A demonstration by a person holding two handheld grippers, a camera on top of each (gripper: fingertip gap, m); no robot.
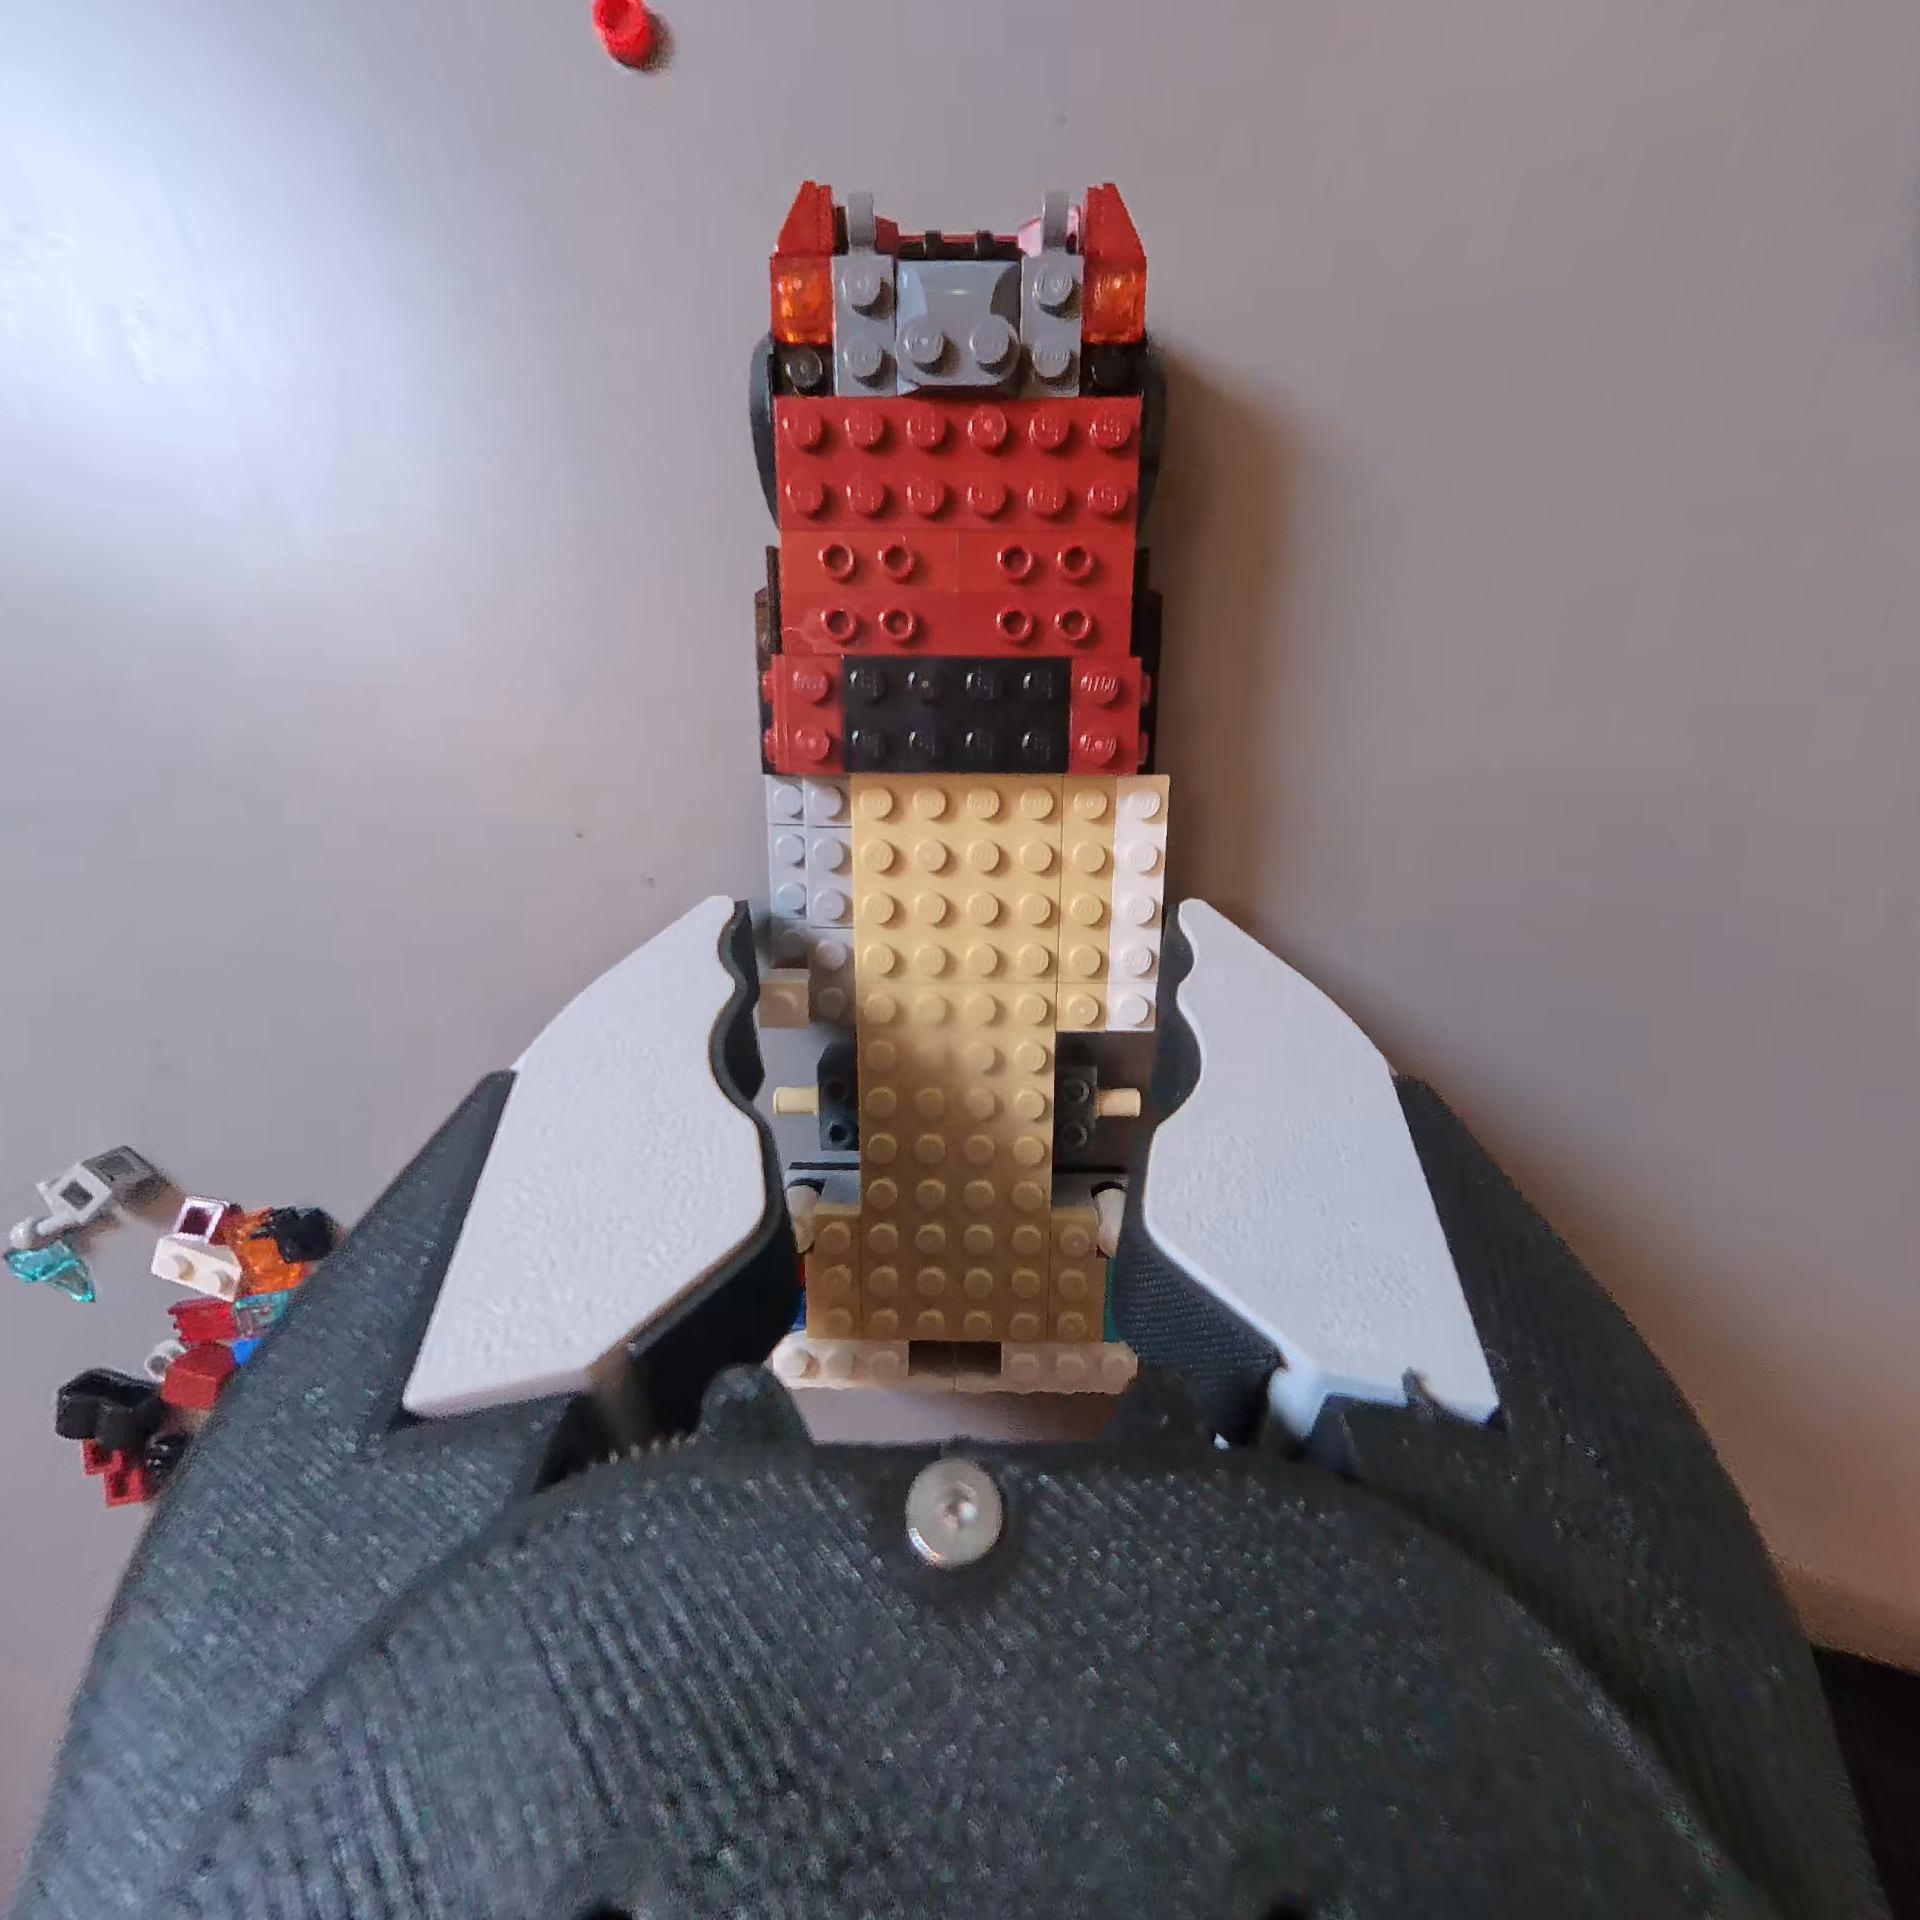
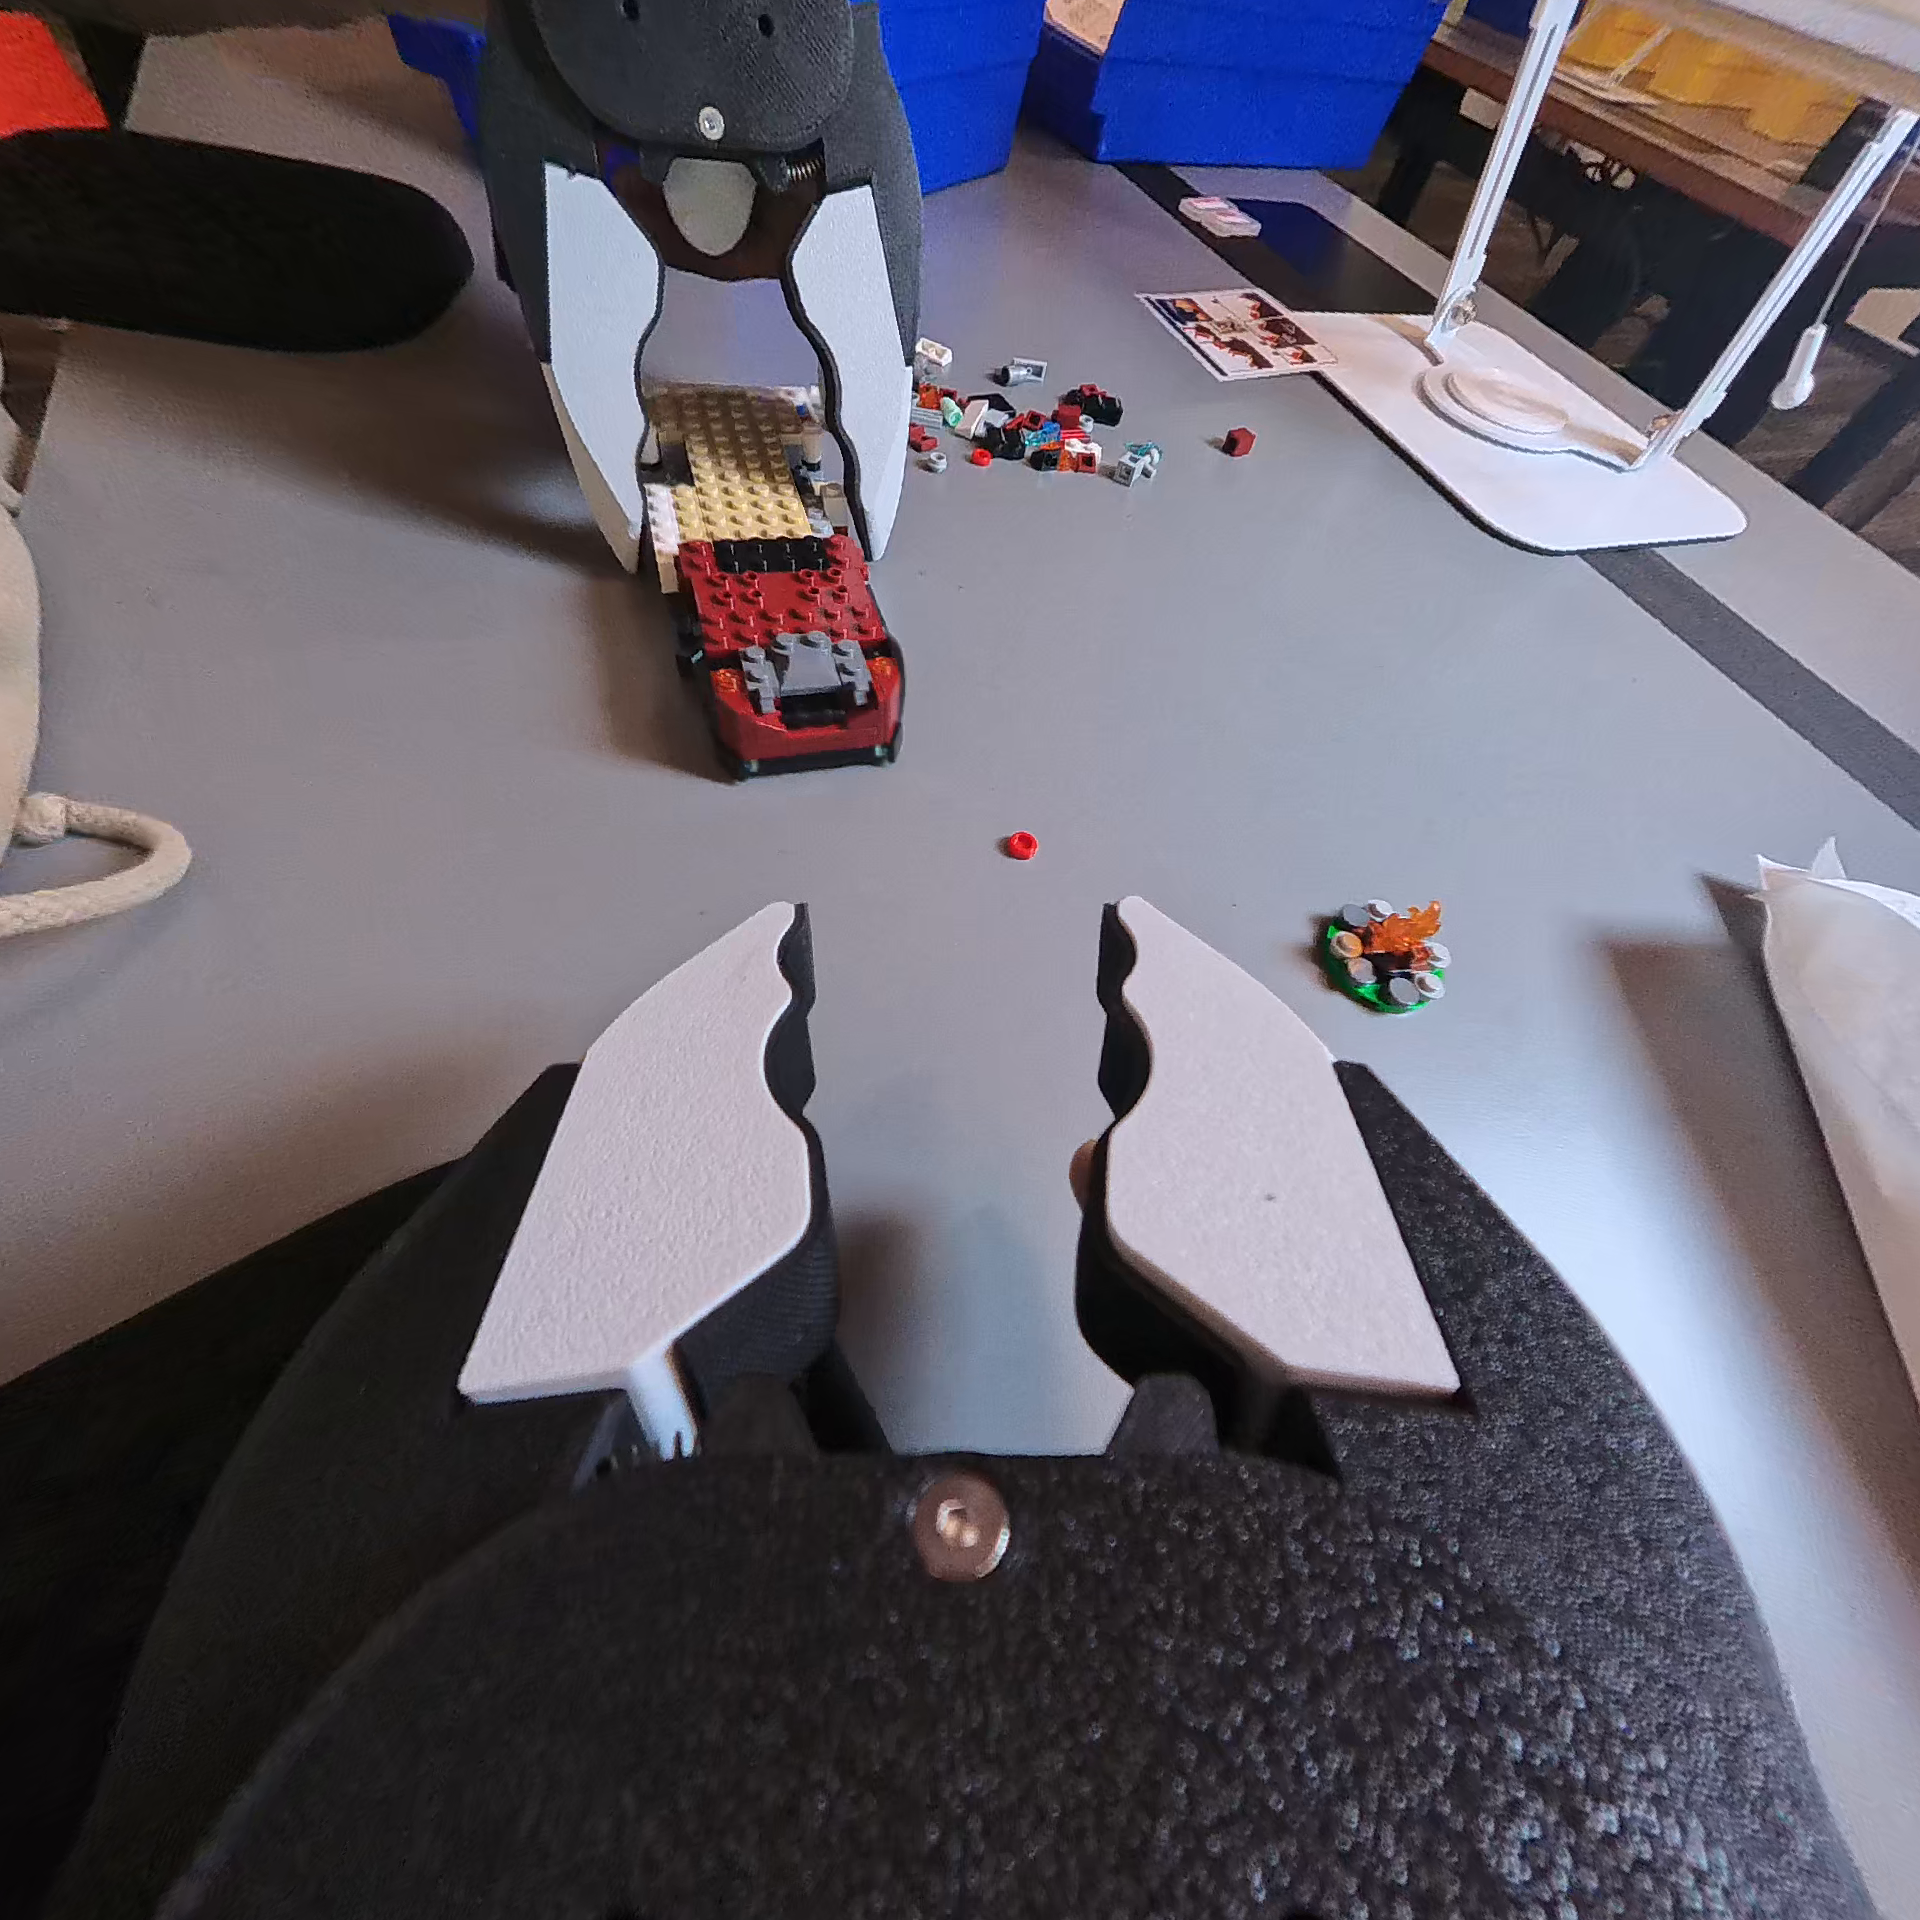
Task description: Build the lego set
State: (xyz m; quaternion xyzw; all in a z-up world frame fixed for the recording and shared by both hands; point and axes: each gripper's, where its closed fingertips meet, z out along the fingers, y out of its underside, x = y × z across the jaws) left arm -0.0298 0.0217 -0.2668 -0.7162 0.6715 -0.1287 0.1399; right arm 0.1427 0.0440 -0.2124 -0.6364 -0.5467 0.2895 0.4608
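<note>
The left gripper [image 1: 956, 935] straddles the tan rear half of a red, black and tan studded-brick toy car [image 1: 956, 582] lying on the grey table [image 1: 1507, 520]; its jaws stand wide, pads close beside the car's flanks, and I cannot tell whether they press. A heap of small loose bricks [image 1: 177, 1299] lies at eight o'clock. The right gripper [image 2: 956, 935] hangs open and bare above the table, a tiny round red stud [image 2: 1022, 845] just ahead at one o'clock, a small green-based campfire model [image 2: 1387, 956] at three o'clock.
</note>
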